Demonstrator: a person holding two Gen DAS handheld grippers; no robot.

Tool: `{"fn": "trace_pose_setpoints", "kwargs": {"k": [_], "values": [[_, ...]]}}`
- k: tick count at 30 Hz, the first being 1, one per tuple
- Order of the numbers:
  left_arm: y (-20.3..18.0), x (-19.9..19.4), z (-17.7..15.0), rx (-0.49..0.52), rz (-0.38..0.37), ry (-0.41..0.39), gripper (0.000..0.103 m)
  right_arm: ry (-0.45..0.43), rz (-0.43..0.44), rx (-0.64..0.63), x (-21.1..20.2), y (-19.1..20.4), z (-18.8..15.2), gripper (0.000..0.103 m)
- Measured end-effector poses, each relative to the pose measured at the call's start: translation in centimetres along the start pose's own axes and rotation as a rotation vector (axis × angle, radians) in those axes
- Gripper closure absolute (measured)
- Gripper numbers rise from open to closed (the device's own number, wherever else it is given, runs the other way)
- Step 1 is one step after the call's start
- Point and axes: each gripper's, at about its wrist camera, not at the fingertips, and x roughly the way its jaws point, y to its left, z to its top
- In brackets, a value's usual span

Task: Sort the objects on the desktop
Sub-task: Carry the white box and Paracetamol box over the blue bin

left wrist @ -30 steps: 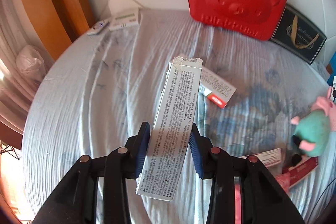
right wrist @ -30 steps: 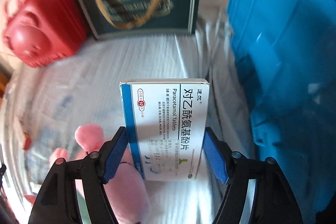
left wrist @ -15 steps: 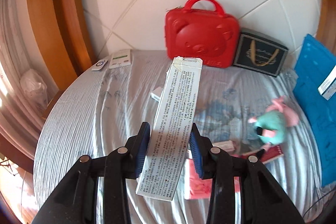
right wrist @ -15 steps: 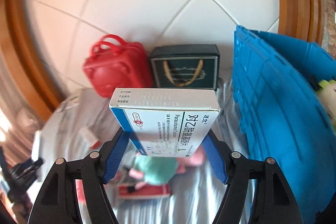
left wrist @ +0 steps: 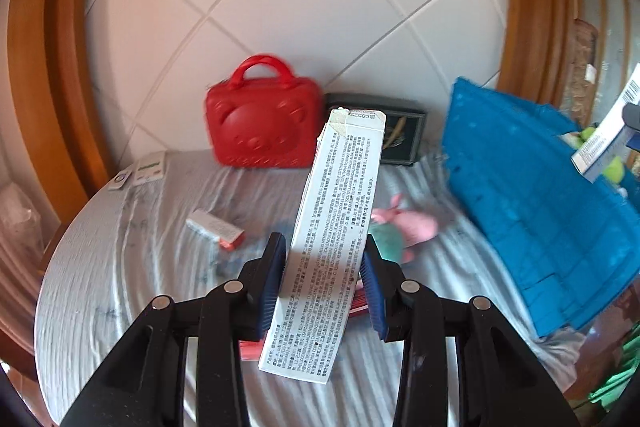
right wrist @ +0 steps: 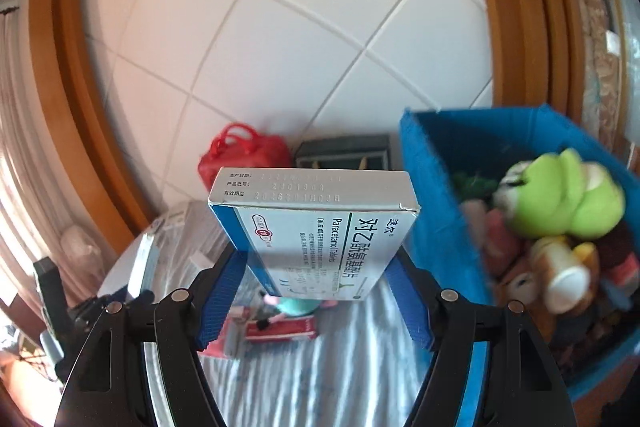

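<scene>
My left gripper [left wrist: 323,277] is shut on a long white printed carton [left wrist: 332,227] and holds it high above the grey-clothed round table [left wrist: 120,267]. My right gripper [right wrist: 316,283] is shut on a white and blue Paracetamol box [right wrist: 320,239], held up beside the rim of the blue storage bin [right wrist: 432,195]. That box also shows at the right edge of the left wrist view [left wrist: 608,135]. The bin [left wrist: 528,195] stands at the table's right side.
The bin holds several plush toys, among them a green frog [right wrist: 568,195]. A red bear case [left wrist: 262,127] and a dark gift box [left wrist: 400,135] stand against the tiled wall. A small box [left wrist: 214,227], a pink-green plush [left wrist: 400,231], red packets [right wrist: 280,327] and two remotes [left wrist: 140,171] lie on the cloth.
Both grippers have risen and pulled back from the table with their boxes. The right gripper has moved up to the blue bin, whose inside with the plush toys now shows.
</scene>
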Motion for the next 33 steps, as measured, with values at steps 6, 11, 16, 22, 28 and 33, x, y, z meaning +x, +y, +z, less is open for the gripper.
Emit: {"fn": "trace_pose_setpoints", "kwargs": {"k": [6,11,16,22,28,33], "values": [[-11.6,-2.4,2.4,0.031,-0.061,-0.087,0.066,-0.055,-0.094,-0.054,-6.0,-8.2,2.6,0.031],[-23.0,-4.5,4.5,0.077,-0.096,-0.161,0.066,-0.025,-0.195,-0.097,-9.3,-16.3,3.0,0.031],[-33.8,-4.3,5.5,0.118,-0.167,-0.151,0.066,0.033,-0.250,-0.119,-11.2,-23.9,2.6,0.031],[-41.8,-1.7,5.3,0.185,-0.180,-0.047,0.066,0.087,-0.256,-0.083,-10.4,-29.8,1.6,0.031],[-45.2,-0.2,4.1,0.214,-0.158,0.003,0.066,0.150,-0.241,-0.097,-9.5,-31.8,0.2,0.031],[-45.7,0.2,3.5,0.214,-0.147,0.022,0.066,0.210,-0.229,-0.113,-7.6,-32.6,-0.9,0.031]]}}
